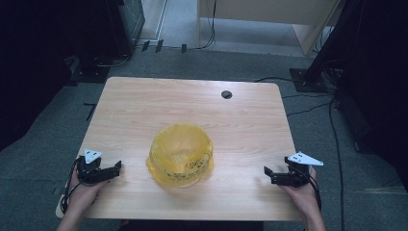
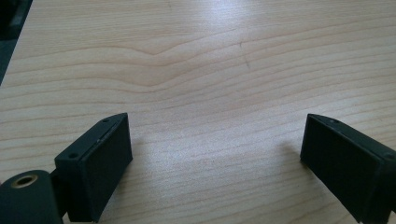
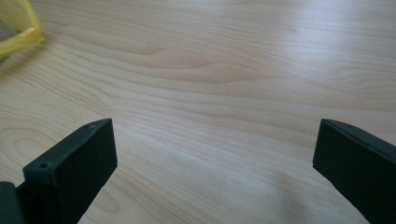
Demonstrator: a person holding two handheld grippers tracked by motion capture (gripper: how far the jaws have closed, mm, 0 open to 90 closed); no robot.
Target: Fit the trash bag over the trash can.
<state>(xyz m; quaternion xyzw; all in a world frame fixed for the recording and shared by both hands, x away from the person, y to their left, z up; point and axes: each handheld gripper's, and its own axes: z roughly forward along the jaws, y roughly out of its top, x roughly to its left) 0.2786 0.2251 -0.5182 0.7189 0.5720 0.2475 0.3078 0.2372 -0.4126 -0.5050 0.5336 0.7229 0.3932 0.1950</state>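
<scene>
- Nearest the high camera, two hands come in from the bottom edge, each holding tongs low over the bench (image 1: pixel 144 103): left tongs (image 1: pixel 117 168) at the left front corner, right tongs (image 1: pixel 267 172) at the right front.
- Between them, toward the front middle, sits a yellow plastic bag (image 1: pixel 181 154), mouth open upward; it seems to line a bowl, though I cannot be sure.
- Both tongs point inward at the bag; the left pair looks slightly nearer.
- Left gripper view: jaws spread wide, bare wood between.
- Right gripper view: right tongs (image 3: pixel 212 154) likewise gaping and empty, the bag's edge (image 3: pixel 16 30) ahead toward the upper left.
</scene>
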